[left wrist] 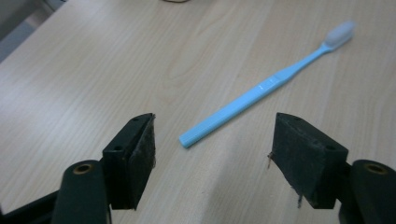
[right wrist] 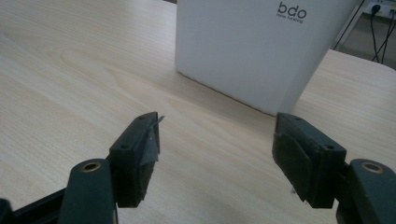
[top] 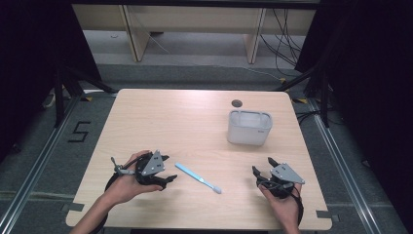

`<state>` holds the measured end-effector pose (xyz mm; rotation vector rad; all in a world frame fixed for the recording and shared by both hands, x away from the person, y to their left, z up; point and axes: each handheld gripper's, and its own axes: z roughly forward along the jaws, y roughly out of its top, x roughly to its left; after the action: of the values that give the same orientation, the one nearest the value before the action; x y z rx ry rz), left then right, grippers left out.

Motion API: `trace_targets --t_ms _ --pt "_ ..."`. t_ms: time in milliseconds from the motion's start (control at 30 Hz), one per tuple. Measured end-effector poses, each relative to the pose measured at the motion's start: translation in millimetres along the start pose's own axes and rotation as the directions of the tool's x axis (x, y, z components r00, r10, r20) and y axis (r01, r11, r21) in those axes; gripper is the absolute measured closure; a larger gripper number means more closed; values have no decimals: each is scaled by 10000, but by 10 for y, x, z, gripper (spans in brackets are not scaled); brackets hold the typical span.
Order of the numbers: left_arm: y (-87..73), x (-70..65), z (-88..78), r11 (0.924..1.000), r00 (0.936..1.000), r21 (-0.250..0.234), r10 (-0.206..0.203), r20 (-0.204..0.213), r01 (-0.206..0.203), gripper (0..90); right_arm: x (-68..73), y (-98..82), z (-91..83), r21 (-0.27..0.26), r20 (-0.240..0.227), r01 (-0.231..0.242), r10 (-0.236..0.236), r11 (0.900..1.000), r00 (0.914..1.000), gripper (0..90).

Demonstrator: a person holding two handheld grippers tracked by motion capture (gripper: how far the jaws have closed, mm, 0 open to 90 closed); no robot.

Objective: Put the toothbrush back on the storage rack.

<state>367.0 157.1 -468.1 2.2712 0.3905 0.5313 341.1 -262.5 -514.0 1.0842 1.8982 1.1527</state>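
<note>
A light blue toothbrush (top: 197, 177) with a white head lies flat on the wooden table (top: 165, 122), between my two hands. My left gripper (top: 168, 169) hovers just left of its handle end, jaws open and empty. Seen from the left gripper view, the toothbrush (left wrist: 261, 88) runs away up and to the right, its handle tip a little beyond my left gripper (left wrist: 212, 151). My right gripper (top: 262, 165) rests near the front right of the table, open and holding nothing. The right gripper view has my right gripper (right wrist: 215, 156) facing a white bin (right wrist: 261, 46).
The white plastic bin (top: 249, 127) stands open-topped at the right rear of the table, with a dark round hole (top: 236, 103) in the tabletop behind it. Dark floor and black frame posts surround the table.
</note>
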Motion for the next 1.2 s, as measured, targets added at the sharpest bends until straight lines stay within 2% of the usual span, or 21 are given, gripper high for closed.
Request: trace_targets --t_ms 133,167,200,300,400,467,500,533,567,633,667,700,733,767,800,867,933,1000,1067,1167,1200 --pt "84 53 64 9950 9951 794 541 830 -607 331 -3 1 0 9 9 1 -1 10000 10000 332" --pt "137 72 99 9862 9871 1213 974 1269 -1129 346 -37 5 15 -167 31 468 -468 9988 9989 332" --pt "137 72 99 9862 9871 1213 974 1269 -1129 354 -37 5 15 -167 31 468 -468 9988 9989 332" --pt "227 87 147 9658 9696 1853 1442 1976 -1814 365 -23 8 19 -80 -71 301 -301 9995 9995 332" --pt "323 70 233 9360 9406 2446 1790 2885 -2532 356 -6 10 19 102 -199 126 -124 9999 9997 331" --pt "343 70 257 9288 9344 2560 1859 3038 -2681 343 -24 8 34 -42 -128 432 -432 9991 9990 331" --pt "364 74 278 9169 9271 2740 1984 3181 -2902 343 -9 9 27 120 -175 277 -275 9995 9995 331" --pt "397 75 327 8967 9124 2967 2199 3453 -3284 350 -22 13 29 85 -174 468 -467 9989 9988 331" --pt "397 75 327 8967 9124 2967 2199 3453 -3284 356 -22 13 29 85 -174 468 -467 9989 9988 331" --pt "427 78 380 8733 8912 3139 2423 3835 -3725 361 -9 11 31 179 -319 315 -309 9993 9990 330" --pt "451 85 407 8555 8751 3210 2633 4060 -4063 362 -20 12 38 50 -247 459 -458 9989 9986 329" --pt "470 84 433 8511 8682 3210 2658 4191 -4155 363 -36 16 44 -23 -241 695 -696 9976 9973 329" --pt "499 90 454 8410 8585 3231 2773 4313 -4340 370 -9 15 38 291 -454 188 -175 9994 9988 328" --pt "538 83 492 8423 8509 3154 2737 4485 -4371 375 -24 17 42 151 -330 440 -435 9989 9985 328" --pt "538 83 492 8423 8509 3154 2737 4485 -4371 381 -24 17 42 151 -330 440 -435 9989 9985 328" --pt "575 87 539 8285 8320 3070 2964 4690 -4683 389 -11 17 40 268 -491 314 -301 9991 9983 327" --pt "586 71 583 8244 8259 3083 2963 4798 -4748 393 -23 17 41 230 -374 549 -540 9982 9978 327" --pt "620 67 651 8144 8091 2911 3232 4908 -5019 398 -9 19 42 341 -505 328 -310 9989 9982 327" --pt "632 63 671 8164 8076 2870 3219 4942 -5011 396 -18 18 42 294 -393 477 -466 9984 9981 327" --pt "677 62 731 8082 7936 2748 3398 5047 -5208 408 -7 16 42 343 -472 226 -209 9992 9987 327" --pt "707 58 768 8039 7840 2681 3460 5154 -5310 414 -6 16 42 351 -474 205 -188 9992 9987 325"
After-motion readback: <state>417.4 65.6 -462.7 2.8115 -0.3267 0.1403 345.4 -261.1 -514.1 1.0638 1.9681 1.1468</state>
